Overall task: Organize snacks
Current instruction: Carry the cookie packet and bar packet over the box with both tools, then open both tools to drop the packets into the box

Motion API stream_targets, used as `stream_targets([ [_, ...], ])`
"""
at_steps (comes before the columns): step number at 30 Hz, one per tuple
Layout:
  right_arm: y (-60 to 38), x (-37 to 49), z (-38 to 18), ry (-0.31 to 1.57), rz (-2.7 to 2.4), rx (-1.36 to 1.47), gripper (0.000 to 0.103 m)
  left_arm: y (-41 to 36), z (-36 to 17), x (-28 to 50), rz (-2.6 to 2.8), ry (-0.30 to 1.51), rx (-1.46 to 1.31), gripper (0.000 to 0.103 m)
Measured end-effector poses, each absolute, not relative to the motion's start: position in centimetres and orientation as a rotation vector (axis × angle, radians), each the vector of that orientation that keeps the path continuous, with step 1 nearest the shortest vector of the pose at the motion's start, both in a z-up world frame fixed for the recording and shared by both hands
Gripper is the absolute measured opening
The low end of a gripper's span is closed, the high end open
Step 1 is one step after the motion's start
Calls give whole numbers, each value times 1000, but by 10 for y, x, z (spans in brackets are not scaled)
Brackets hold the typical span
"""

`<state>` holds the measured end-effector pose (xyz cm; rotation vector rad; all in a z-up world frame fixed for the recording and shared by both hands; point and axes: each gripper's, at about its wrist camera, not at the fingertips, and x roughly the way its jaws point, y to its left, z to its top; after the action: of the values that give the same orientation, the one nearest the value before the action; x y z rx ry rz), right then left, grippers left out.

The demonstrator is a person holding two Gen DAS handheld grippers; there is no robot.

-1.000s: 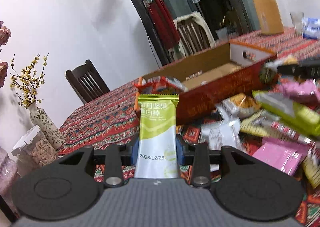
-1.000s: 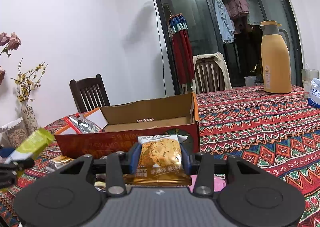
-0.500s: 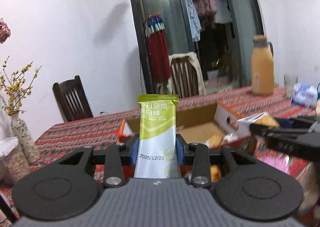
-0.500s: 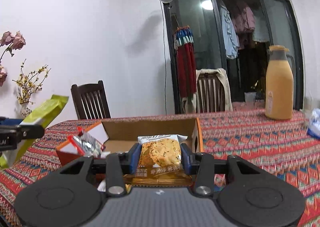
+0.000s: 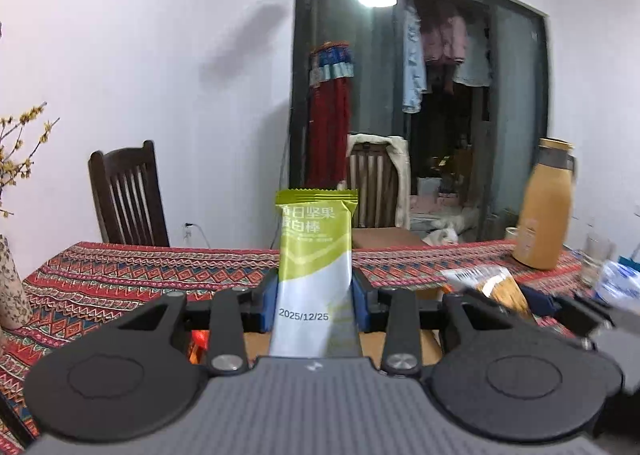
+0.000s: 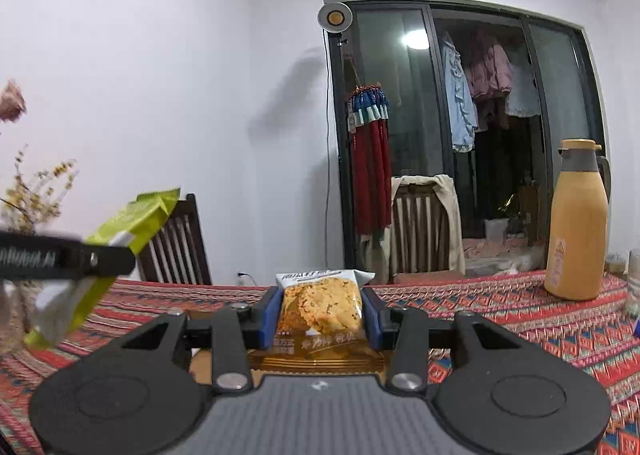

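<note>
**Two snack packets held above the counter**

The left tool (image 5: 315, 295) pinched a green-and-white snack bar (image 5: 314, 259) between its blue pads, the bar upright, its crimped green end pointing away from the camera. The right tool (image 6: 322, 315) pinched a cookie packet (image 6: 320, 305) printed with a golden biscuit, the packet's orange lower edge near the tool body. Both packets were off the surface, above the near part of the counter (image 6: 520, 315), which carried a red patterned cloth. In the right wrist view the left tool and its green bar appeared blurred at the left edge, tilted. In the left wrist view the right tool showed blurred at the right. On the far right of the counter stood 1 tan thermos jug (image 6: 576, 227). Beyond the counter stood 2 wooden chairs, a dark chair (image 5: 128, 195) at left and a draped chair (image 5: 374, 183) before the glass door (image 6: 460, 127).
</note>
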<state>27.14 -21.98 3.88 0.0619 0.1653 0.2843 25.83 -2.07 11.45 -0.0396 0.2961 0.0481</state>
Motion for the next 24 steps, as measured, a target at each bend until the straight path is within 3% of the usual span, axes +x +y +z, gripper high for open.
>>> stream_targets([
  [8,-222,303,10,255,283,72,41,-8,72,300,41,386,-69,38],
  [19,-215,303,-4,292,287,43,44,0,61,297,55,397,-101,41],
  [20,-216,304,-1,290,287,43,45,0,63,296,60,387,-108,47],
  [21,-216,304,-1,287,287,45,53,1,64,295,63,378,-113,52],
  [23,-218,303,-1,284,287,52,68,3,66,292,81,362,-129,88],
  [24,-218,302,0,282,283,53,80,3,66,290,93,351,-136,94],
])
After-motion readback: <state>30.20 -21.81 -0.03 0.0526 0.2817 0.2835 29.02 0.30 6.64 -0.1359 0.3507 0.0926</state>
